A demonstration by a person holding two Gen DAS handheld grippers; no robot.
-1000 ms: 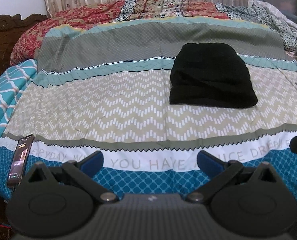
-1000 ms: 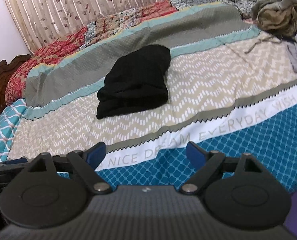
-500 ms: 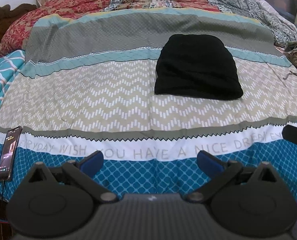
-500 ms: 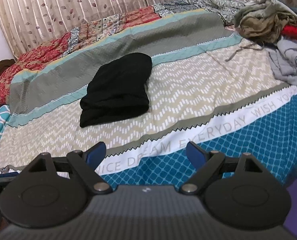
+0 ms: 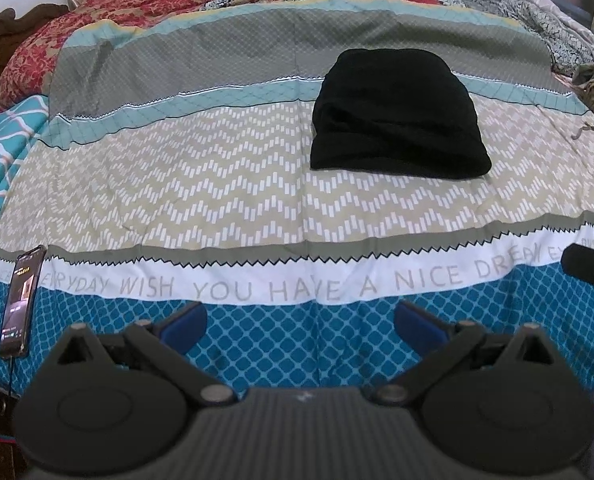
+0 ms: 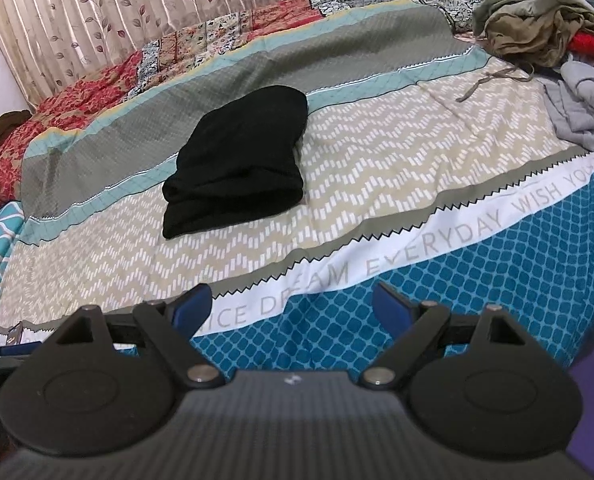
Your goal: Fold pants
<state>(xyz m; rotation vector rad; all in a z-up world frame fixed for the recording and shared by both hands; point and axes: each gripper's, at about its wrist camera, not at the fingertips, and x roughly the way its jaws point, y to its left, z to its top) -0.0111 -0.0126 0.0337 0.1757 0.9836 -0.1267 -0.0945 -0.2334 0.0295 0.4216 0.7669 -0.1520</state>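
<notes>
The black pants (image 5: 397, 114) lie folded in a compact stack on the bed's beige chevron band, right of centre in the left wrist view and left of centre in the right wrist view (image 6: 239, 172). My left gripper (image 5: 300, 320) is open and empty, held over the blue band at the bed's near edge, well short of the pants. My right gripper (image 6: 291, 306) is open and empty too, also back at the near edge. A black part of the right gripper (image 5: 589, 270) shows at the right edge of the left wrist view.
A phone (image 5: 21, 300) with a cable lies on the bedspread (image 5: 217, 184) at the near left edge. A heap of clothes, olive (image 6: 537, 20), red and grey (image 6: 585, 112), sits at the bed's right. Rumpled patterned quilts (image 5: 97, 12) and a curtain (image 6: 97, 12) are at the back.
Both wrist views shifted slightly while the folded pants stayed put; the pants look a little closer now than half a second ago. Both grippers stayed open and empty.
</notes>
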